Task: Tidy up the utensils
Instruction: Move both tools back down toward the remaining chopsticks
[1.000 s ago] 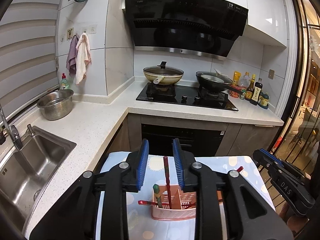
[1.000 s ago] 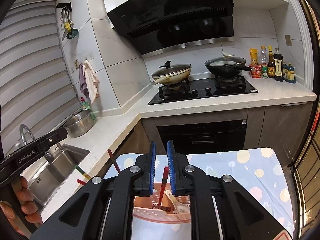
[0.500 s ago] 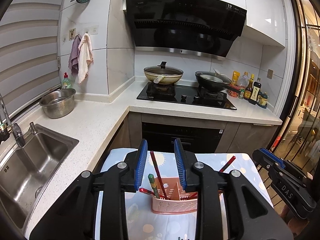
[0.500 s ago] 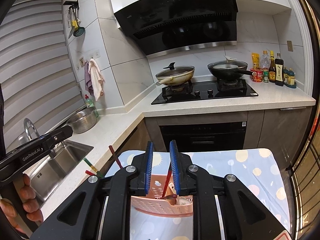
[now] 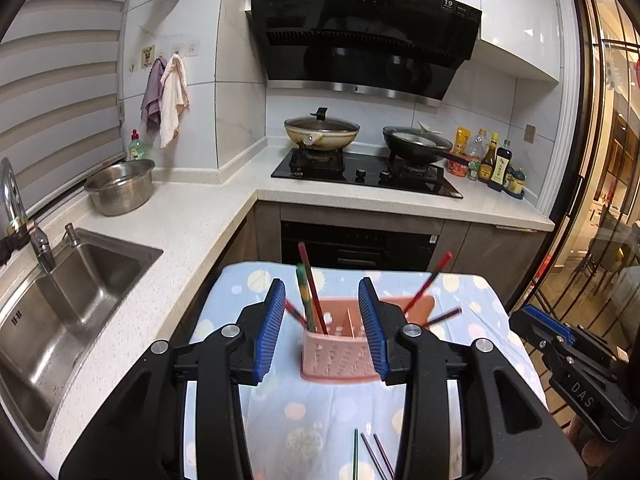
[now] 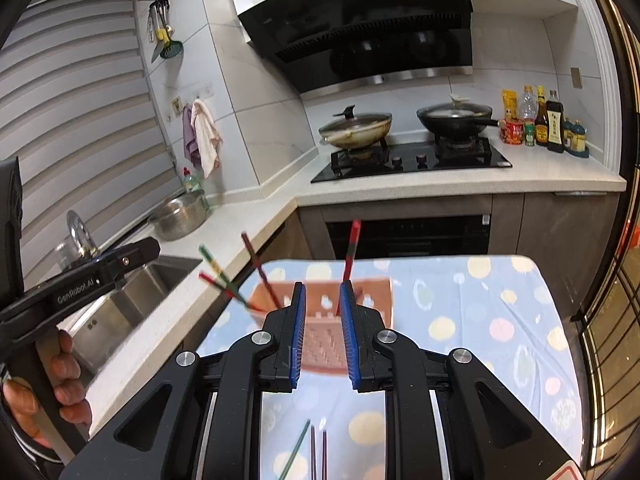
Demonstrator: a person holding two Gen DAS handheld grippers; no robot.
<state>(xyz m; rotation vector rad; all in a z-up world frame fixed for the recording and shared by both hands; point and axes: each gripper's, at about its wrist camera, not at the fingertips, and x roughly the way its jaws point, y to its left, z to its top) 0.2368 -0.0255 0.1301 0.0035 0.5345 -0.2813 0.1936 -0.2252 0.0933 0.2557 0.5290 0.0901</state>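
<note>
Both grippers' fingers (image 5: 270, 332) (image 6: 349, 336) gape, empty (left just widened), before pink holder (image 5: 340, 354).

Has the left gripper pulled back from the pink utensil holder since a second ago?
Yes. The left gripper has drawn back from the pink holder, jaws just opening and empty; loose chopsticks now show on the tablecloth.

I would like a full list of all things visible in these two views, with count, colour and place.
utensil holder: one, pink, on the cloth
chopsticks in holder: several, red and green, leaning
loose chopsticks: three, dark and green, near edge of the cloth
tablecloth: one, blue, dotted
steel bowl: one, by the sink
woks: two, on the stove
bottles: several, right counter
left gripper: open, empty
right gripper: open, empty
hand: one, holding the left gripper
</note>
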